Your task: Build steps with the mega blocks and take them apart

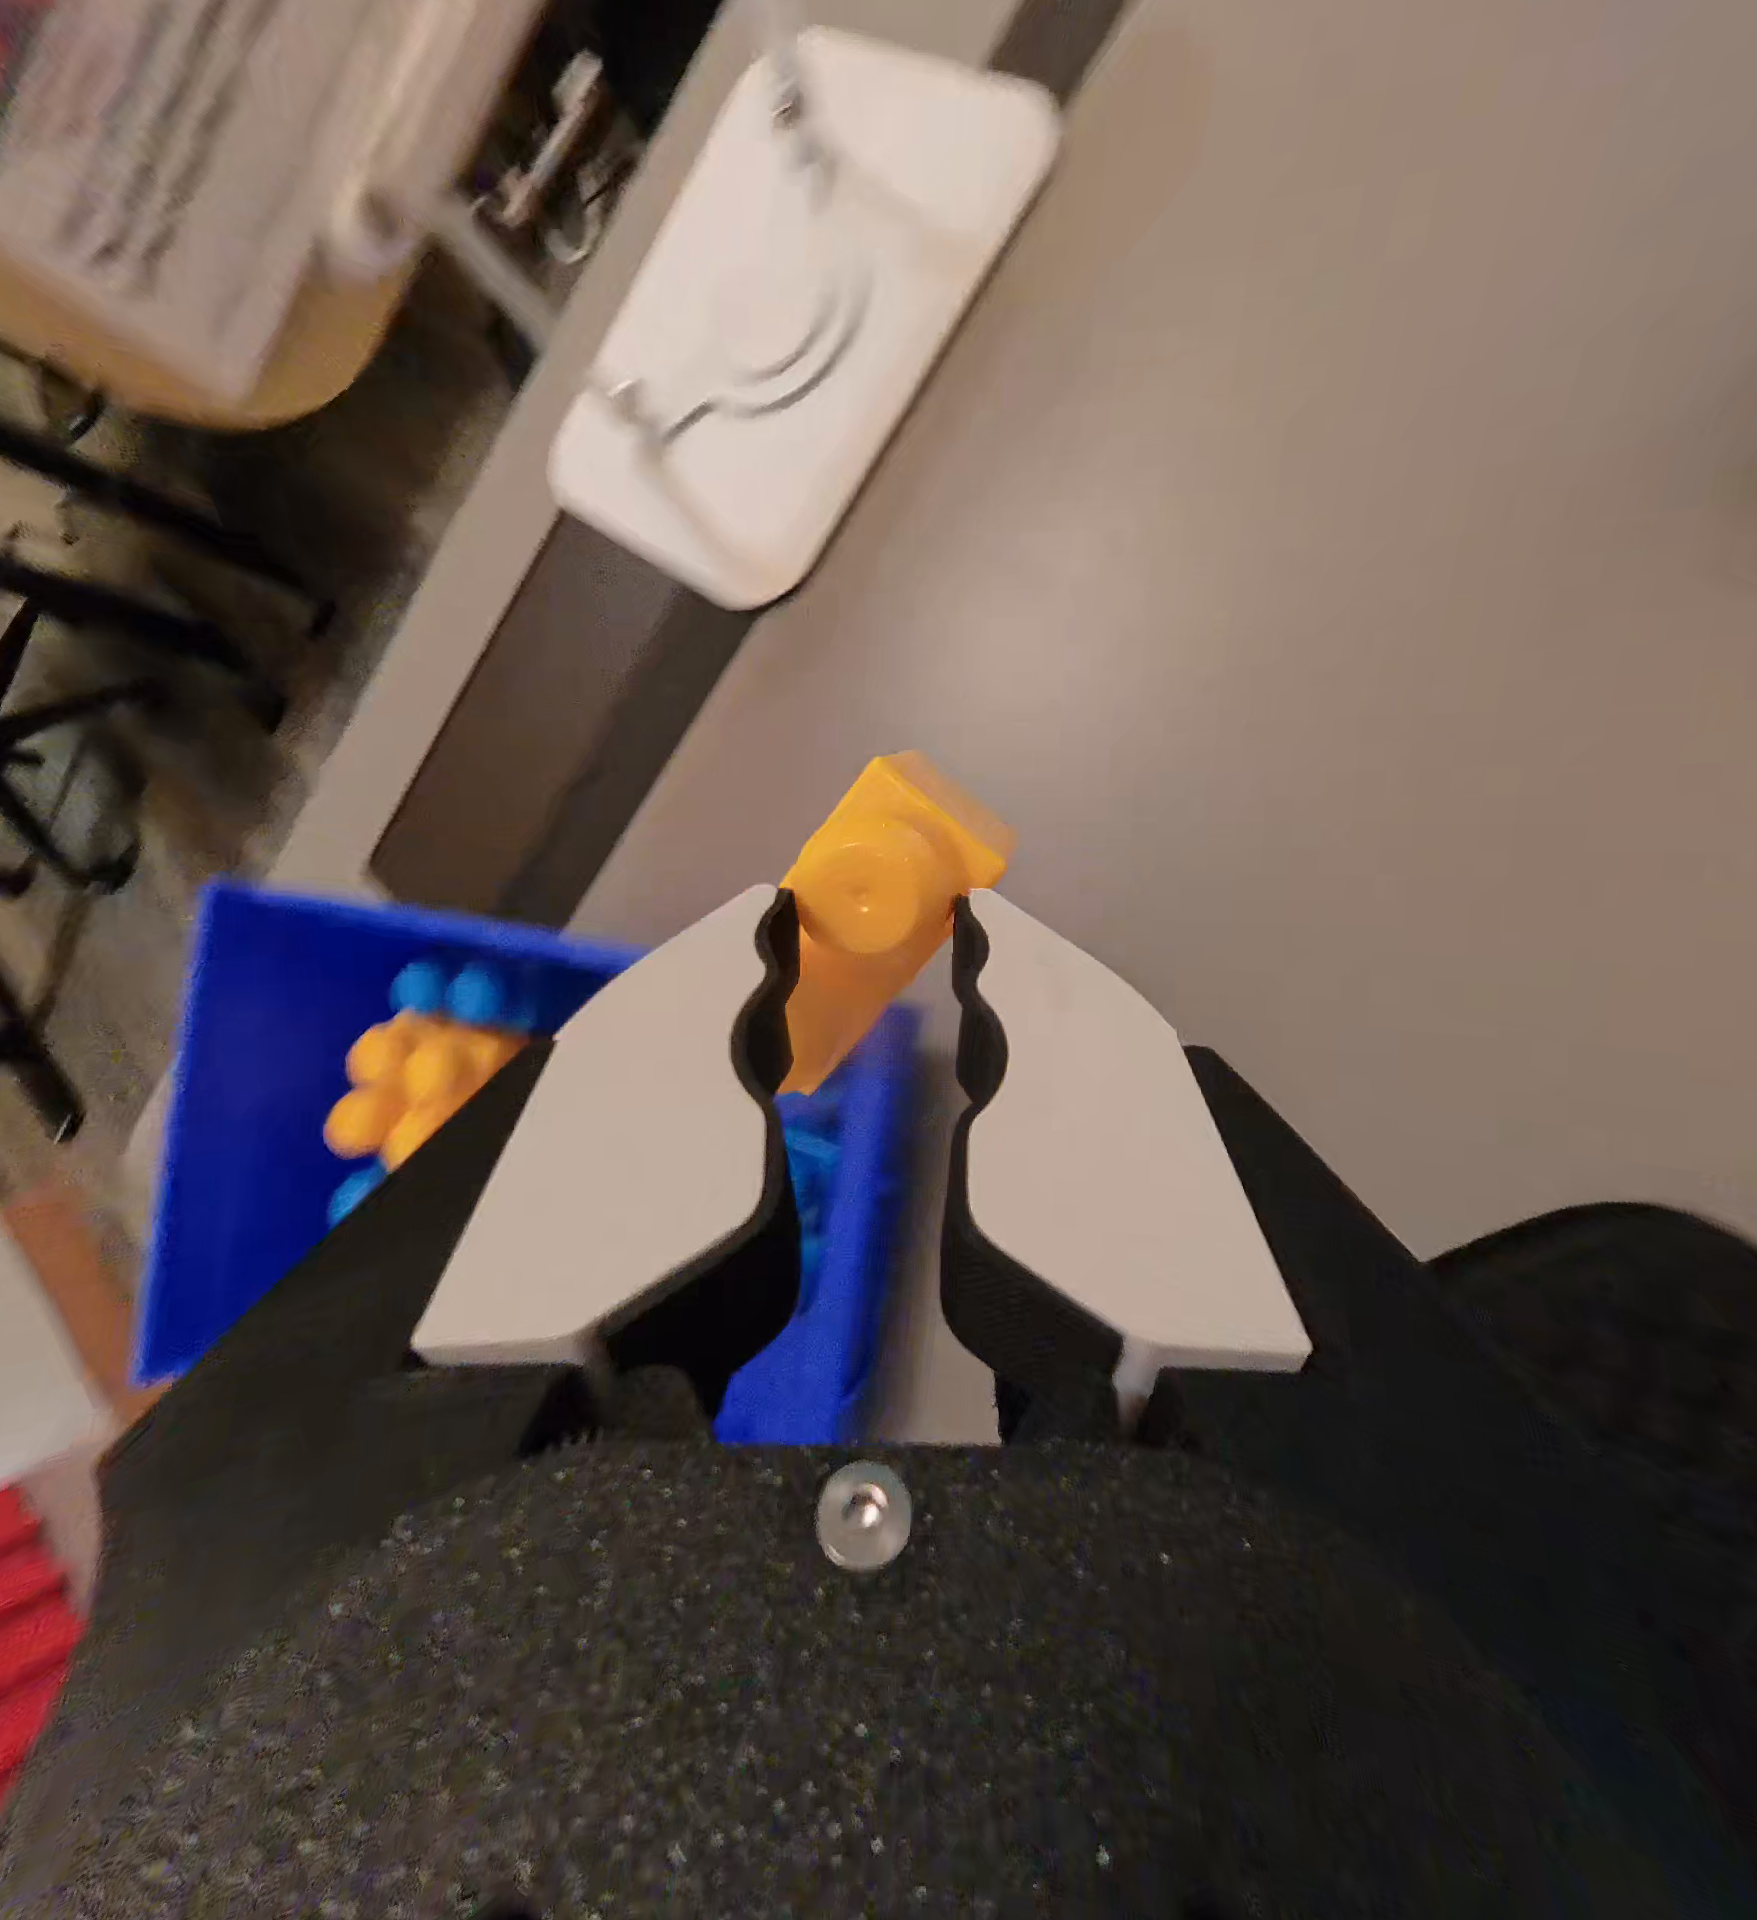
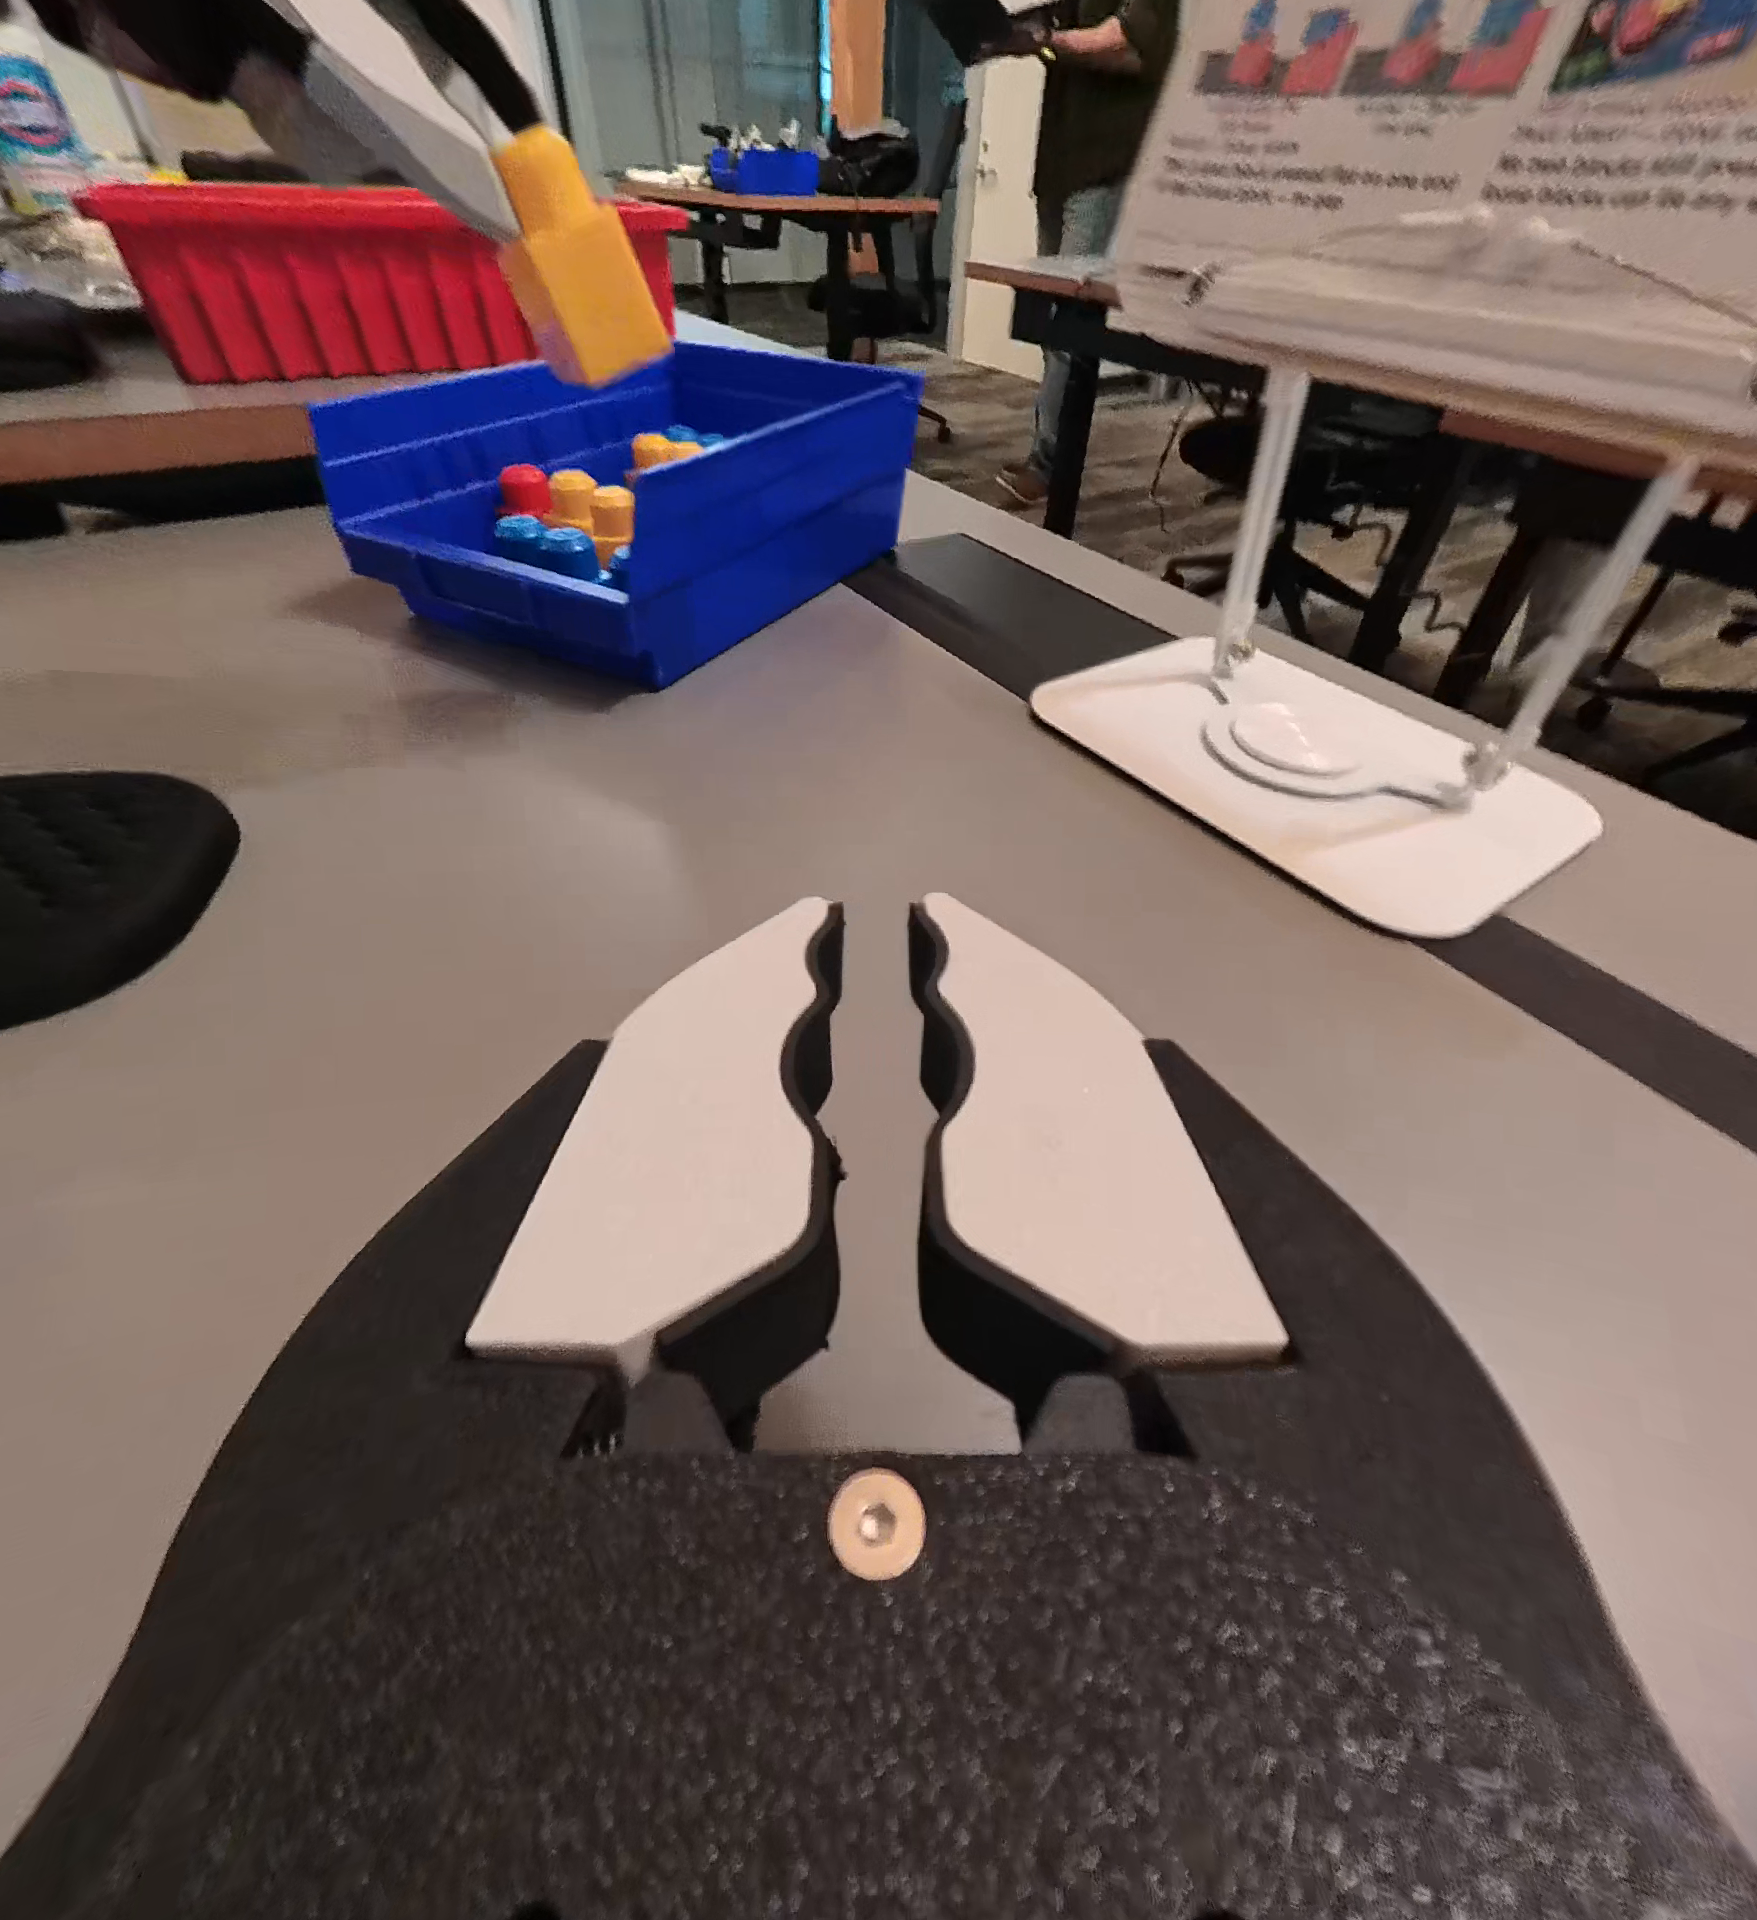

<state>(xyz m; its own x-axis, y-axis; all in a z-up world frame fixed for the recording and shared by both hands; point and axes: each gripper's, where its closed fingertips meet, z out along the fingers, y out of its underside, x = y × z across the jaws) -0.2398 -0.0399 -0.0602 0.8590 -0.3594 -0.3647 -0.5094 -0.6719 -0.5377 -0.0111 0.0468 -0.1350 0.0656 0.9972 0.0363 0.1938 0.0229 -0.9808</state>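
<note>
1. My left gripper: I am clamping it on a yellow block, pinching the block's round stud between my fingertips. The block is hanging tilted in the air, above the blue bin, as my right wrist view shows.
2. My right gripper: I am holding it low over the grey table, empty, with only a narrow gap showing between its two fingers.
3. Yellow block, second sighting: in my right wrist view it is sitting at 11 o'clock, body pointing down toward the bin, clear of the bin's walls.
4. Blue bin: it is standing on the table at 11 o'clock from my right gripper, well apart from it. It is holding loose blocks in yellow, blue and red, studs up.
5. White stand base: it is lying on the table at 1 o'clock from my right gripper, carrying clear legs and a printed sheet above.
6. Red tub: it is sitting behind the blue bin on another table.
7. Black mesh pad: it is showing at 9 o'clock in my right wrist view.
</note>
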